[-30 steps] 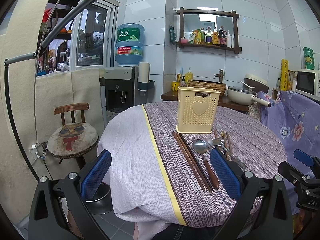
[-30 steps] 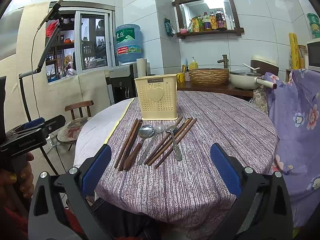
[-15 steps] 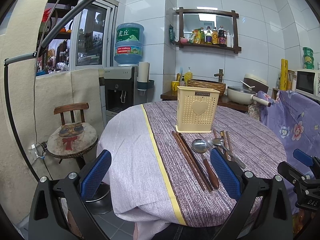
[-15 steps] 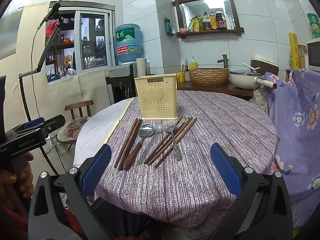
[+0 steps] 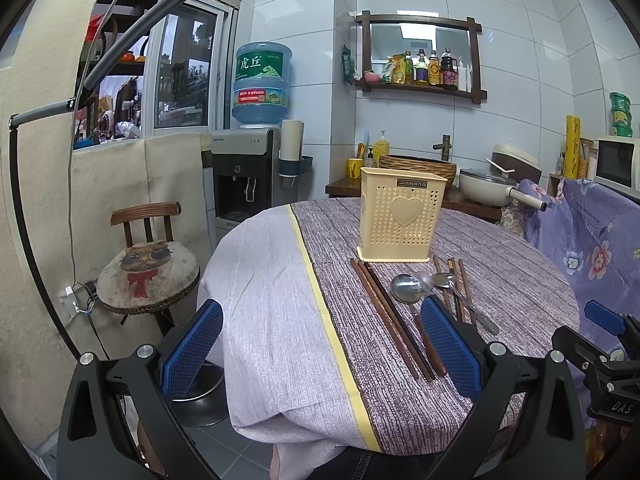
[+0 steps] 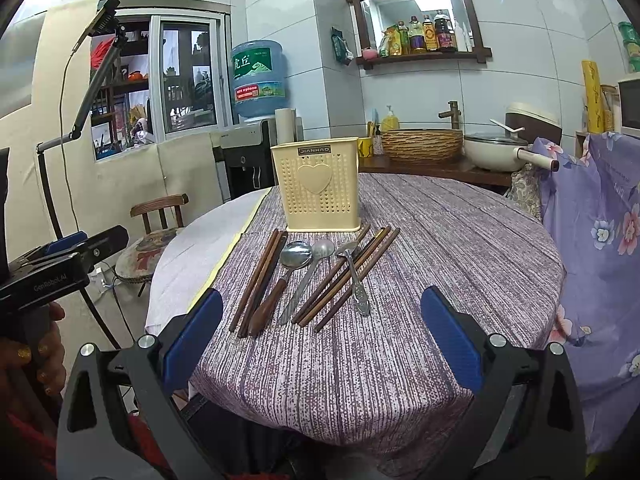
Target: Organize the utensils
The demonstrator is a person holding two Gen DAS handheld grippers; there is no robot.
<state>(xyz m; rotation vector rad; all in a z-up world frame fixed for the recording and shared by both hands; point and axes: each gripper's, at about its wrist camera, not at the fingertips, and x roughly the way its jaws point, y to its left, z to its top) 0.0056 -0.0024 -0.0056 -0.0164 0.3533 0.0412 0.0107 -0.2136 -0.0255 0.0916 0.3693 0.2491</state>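
A cream perforated utensil holder (image 6: 317, 185) with a heart stands on the round table; it also shows in the left wrist view (image 5: 400, 218). In front of it lie a pair of dark chopsticks (image 6: 259, 280), a wooden-handled spoon (image 6: 285, 276), a metal spoon (image 6: 310, 274), a small metal spoon (image 6: 354, 276) and more brown chopsticks (image 6: 344, 280). In the left wrist view the chopsticks (image 5: 390, 316) and a spoon (image 5: 406, 289) show. My right gripper (image 6: 322, 338) is open and empty, short of the utensils. My left gripper (image 5: 320, 346) is open and empty at the table's near-left edge.
The table has a purple striped cloth (image 6: 440, 264) over a white cloth (image 5: 264, 288). A wooden chair (image 5: 148, 264) stands at the left. A floral-covered chair (image 6: 600, 216) is at the right. A counter (image 6: 436, 166) with basket, pot and water dispenser (image 5: 250, 172) lies behind.
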